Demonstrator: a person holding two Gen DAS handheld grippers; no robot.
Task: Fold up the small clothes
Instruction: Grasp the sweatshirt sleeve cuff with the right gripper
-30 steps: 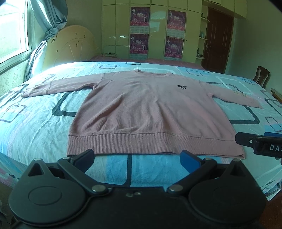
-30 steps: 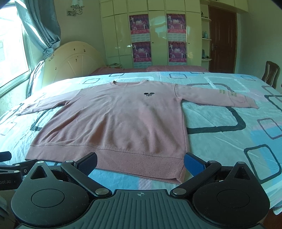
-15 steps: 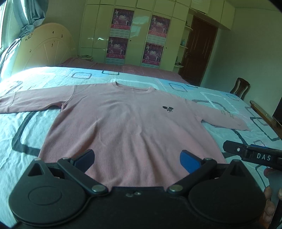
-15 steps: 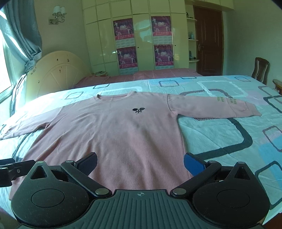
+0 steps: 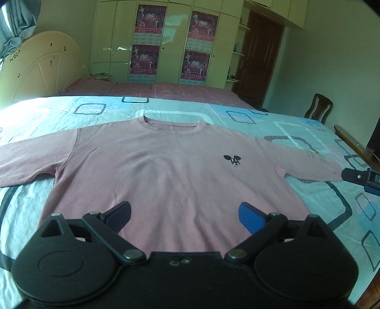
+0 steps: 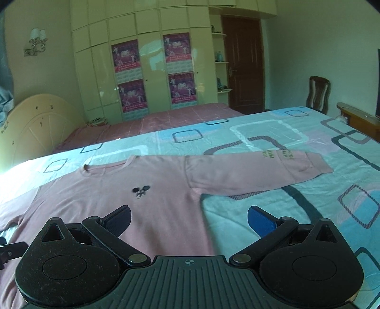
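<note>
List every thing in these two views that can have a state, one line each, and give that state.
Pink sweater: spread flat on the bed, front up, unfolded.
Printed sleeve: stretched out sideways, flat.
Plain sleeve: stretched out to the other side.
Left claw: open, over the sweater, holding nothing.
Right claw: open, holding nothing.
Brown door: closed.
Wardrobe doors: closed.

one sweater (image 5: 171,176), four posters (image 5: 150,19) — one chair (image 5: 318,108)
</note>
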